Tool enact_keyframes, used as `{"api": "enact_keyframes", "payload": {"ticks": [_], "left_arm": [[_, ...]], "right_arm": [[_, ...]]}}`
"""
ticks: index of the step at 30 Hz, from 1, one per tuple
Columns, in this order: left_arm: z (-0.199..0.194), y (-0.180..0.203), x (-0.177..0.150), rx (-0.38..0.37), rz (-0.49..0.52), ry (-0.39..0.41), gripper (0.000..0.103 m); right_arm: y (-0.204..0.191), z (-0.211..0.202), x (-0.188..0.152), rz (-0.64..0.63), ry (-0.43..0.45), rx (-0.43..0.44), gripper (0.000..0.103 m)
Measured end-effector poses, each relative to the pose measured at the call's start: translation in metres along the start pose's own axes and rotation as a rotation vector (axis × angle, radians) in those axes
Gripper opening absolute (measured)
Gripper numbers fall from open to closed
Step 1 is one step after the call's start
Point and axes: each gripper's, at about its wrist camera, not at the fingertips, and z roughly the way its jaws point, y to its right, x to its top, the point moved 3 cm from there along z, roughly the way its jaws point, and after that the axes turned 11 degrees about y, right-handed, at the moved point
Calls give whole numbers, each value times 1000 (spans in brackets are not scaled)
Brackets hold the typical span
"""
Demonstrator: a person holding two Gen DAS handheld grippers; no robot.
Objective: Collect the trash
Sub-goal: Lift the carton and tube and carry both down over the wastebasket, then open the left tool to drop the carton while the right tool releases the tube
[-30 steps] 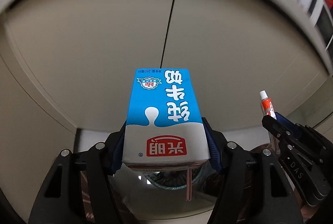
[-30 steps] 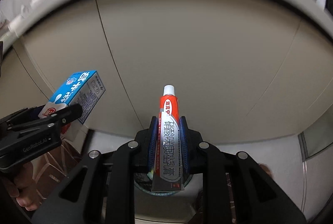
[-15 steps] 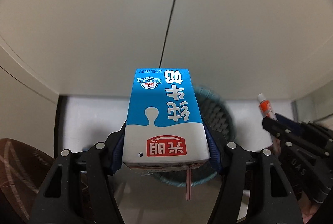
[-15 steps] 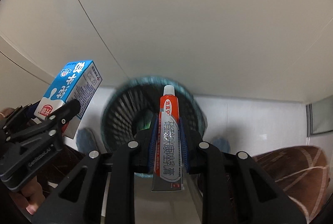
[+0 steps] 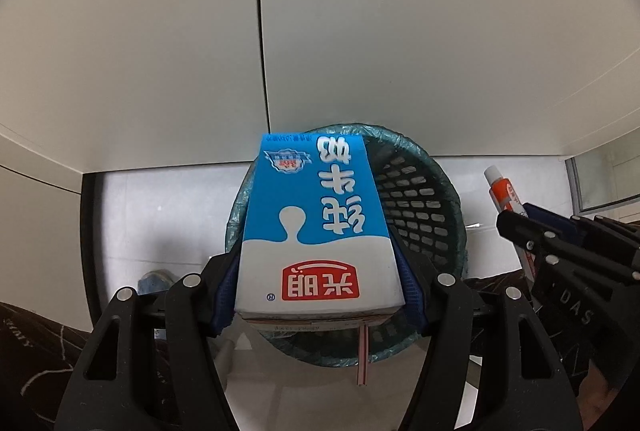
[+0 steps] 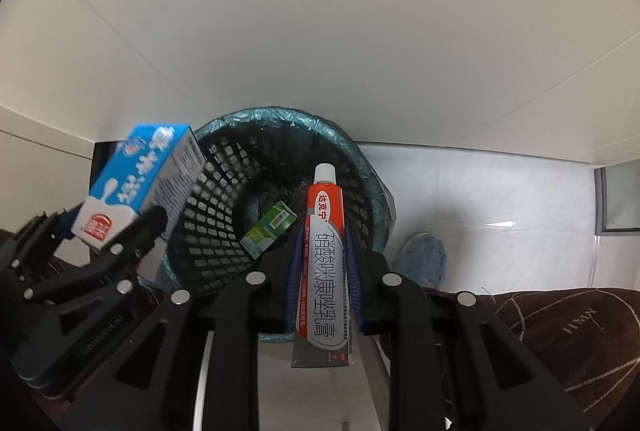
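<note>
Milk carton point(image 5: 316, 223), blue and white, pinched across its two side faces by left gripper point(image 5: 316, 295); hanging over mesh waste bin point(image 5: 420, 215), nose pointing steeply down. Thin drinking straw point(image 5: 363, 355) poking from its near end. Probably light and likely empty; stiff card walls, apt to dent if squeezed hard, so flat sides the sensible place to hold. Ointment tube point(image 6: 326, 263), orange and grey with white cap, pressed between the narrow-set pads of right gripper point(image 6: 325, 291), gripped along its body, cap pointing straight down at the bin's mouth. Soft, light, slightly slick; mid-body the safest hold. Bin lined with blue-green plastic bag point(image 6: 280, 115), standing on pale floor against a cupboard front; small green box point(image 6: 269, 229) already lying at the bottom.
</note>
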Motion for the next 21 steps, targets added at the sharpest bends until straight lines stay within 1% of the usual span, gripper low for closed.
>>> {"api": "enact_keyframes", "payload": {"ticks": [2, 4, 5, 8, 9, 11, 15, 18, 21], "left_arm": [[3, 2, -1, -3, -4, -10, 64], [2, 2, 0, 1, -12, -9, 68], [0, 0, 0, 12, -14, 0, 73], [-4, -1, 1, 43, -22, 24, 79], [-6, -2, 2, 48, -34, 26, 84], [-8, -9, 4, 68, -62, 38, 89], [-15, -19, 9, 97, -71, 84, 95], [-17, -25, 11, 117, -69, 91, 96], [-17, -34, 12, 127, -101, 79, 97]], "right_arm": [[2, 1, 0, 8, 5, -9, 20], [4, -2, 1, 21, 6, -10, 20], [6, -2, 1, 32, 4, -8, 20], [8, 0, 0, 58, -14, 2, 20], [9, 1, 0, 68, -19, 15, 20], [9, 4, 2, 78, -10, 36, 20], [1, 5, 3, 74, 8, 82, 20], [-7, 4, 5, 58, 30, 108, 20], [-10, 3, 6, 61, 37, 129, 20]]}}
